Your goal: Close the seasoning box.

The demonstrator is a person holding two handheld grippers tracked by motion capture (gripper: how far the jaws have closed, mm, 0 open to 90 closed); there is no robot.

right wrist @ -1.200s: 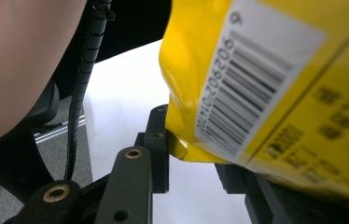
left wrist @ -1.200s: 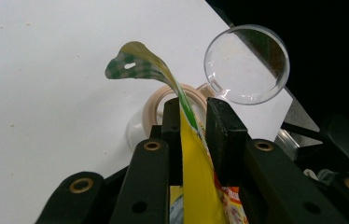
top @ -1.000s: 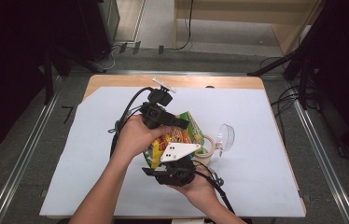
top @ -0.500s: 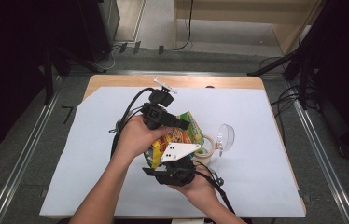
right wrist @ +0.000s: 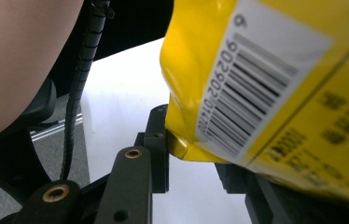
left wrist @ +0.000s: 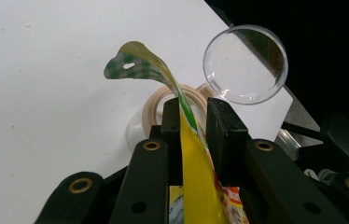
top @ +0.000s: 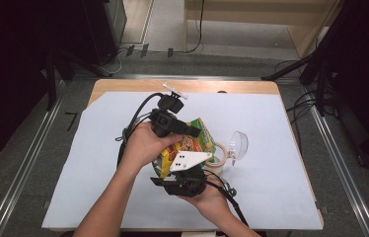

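Note:
A yellow, green and orange snack bag (top: pixel 192 144) is held up over the middle of the white-covered table (top: pixel 98 163). My left gripper (top: pixel 192 131) pinches its upper edge from the left. In the left gripper view the yellow film (left wrist: pixel 196 177) runs up between the jaws of the left gripper (left wrist: pixel 193 109), and the green checked top flap (left wrist: pixel 140 63) curls beyond them. From the near side, my right gripper (top: pixel 182 172) holds the bag's lower end. In the right gripper view the barcoded corner of the bag (right wrist: pixel 256 79) sits between the jaws of the right gripper (right wrist: pixel 193 149).
A clear jar with a beige rim (top: pixel 218 161) stands just right of the bag, its round clear lid (top: pixel 238 145) swung open; the left gripper view shows that lid (left wrist: pixel 245 63) past the jaws. A small white object (top: pixel 174 91) lies near the table's far edge.

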